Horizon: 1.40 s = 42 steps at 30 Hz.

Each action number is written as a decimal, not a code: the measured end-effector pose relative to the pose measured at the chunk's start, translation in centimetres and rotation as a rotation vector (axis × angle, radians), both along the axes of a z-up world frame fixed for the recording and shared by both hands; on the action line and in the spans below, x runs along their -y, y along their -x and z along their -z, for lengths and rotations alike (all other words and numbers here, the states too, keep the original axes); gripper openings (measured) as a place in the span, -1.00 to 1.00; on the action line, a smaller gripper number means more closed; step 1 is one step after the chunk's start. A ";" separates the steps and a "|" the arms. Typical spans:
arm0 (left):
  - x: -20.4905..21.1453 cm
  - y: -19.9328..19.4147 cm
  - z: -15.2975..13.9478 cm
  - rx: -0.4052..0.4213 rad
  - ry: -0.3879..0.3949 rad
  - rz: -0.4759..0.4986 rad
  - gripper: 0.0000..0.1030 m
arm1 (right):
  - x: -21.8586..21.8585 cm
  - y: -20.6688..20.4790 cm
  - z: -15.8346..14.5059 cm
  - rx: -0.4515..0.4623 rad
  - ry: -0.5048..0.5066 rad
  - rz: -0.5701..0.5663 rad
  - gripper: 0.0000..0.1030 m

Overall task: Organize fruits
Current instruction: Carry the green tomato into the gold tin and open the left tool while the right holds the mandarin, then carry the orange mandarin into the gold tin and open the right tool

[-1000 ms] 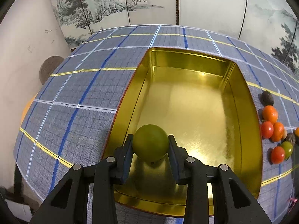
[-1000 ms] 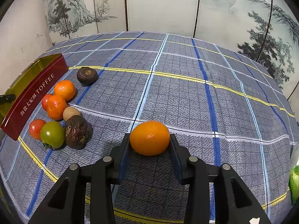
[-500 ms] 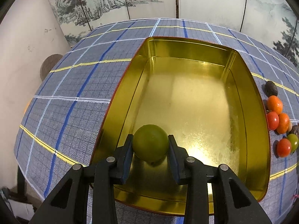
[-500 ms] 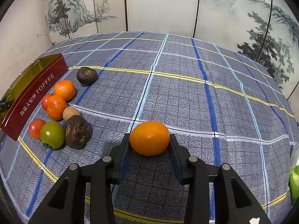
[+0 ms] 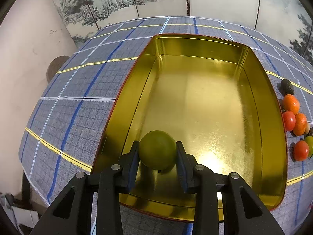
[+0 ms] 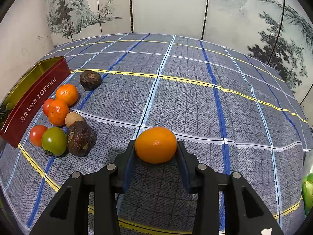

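Note:
My left gripper [image 5: 157, 153] is shut on a round green fruit [image 5: 157, 149] and hangs over the near left part of the gold-lined tin [image 5: 260, 90], which holds nothing else. My right gripper [image 6: 156, 146] is shut on an orange fruit [image 6: 156, 144] above the checked cloth [image 6: 195, 98]. To its left, beside the red TOFFEE tin [image 6: 37, 99], lie several fruits: two mandarins [image 6: 66, 94], a red tomato [image 6: 36, 135], a green tomato [image 6: 53, 141], a tan round fruit [image 6: 73, 118] and two dark brown fruits [image 6: 79, 138]. The left wrist view shows the same fruit pile [image 5: 295, 121] right of the tin.
A painted folding screen [image 6: 166, 5] stands behind the table. A plain wall [image 5: 23, 58] closes the left side, with a round brown object [image 5: 55, 66] past the table edge. A green object [image 6: 308, 192] shows at the right edge. Bare checked cloth [image 6: 195, 98] stretches right of the pile.
The left gripper with the green fruit has shifted a little further over the tin, so the tin fills more of its view. The right gripper and its orange fruit have not moved.

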<state>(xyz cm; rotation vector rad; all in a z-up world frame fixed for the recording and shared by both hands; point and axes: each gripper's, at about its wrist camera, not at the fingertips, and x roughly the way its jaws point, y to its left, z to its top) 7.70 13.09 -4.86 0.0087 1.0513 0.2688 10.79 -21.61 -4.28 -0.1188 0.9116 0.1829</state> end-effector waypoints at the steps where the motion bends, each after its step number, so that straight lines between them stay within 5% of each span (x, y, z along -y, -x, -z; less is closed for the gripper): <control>1: 0.0 0.0 0.0 0.000 -0.003 0.001 -0.29 | 0.0 0.0 0.0 0.000 0.000 0.000 -0.27; 18: -0.4 0.0 -0.3 0.010 0.041 0.007 -0.21 | -0.1 0.0 0.0 0.002 0.002 0.000 -0.35; 29: -0.7 1.7 -4.0 0.184 0.142 0.052 0.22 | 0.0 0.1 -0.9 0.021 -0.001 0.026 -0.36; 42: -5.1 5.5 -7.2 0.301 0.102 -0.090 0.34 | -9.0 0.2 -7.0 0.102 -0.083 -0.192 -0.36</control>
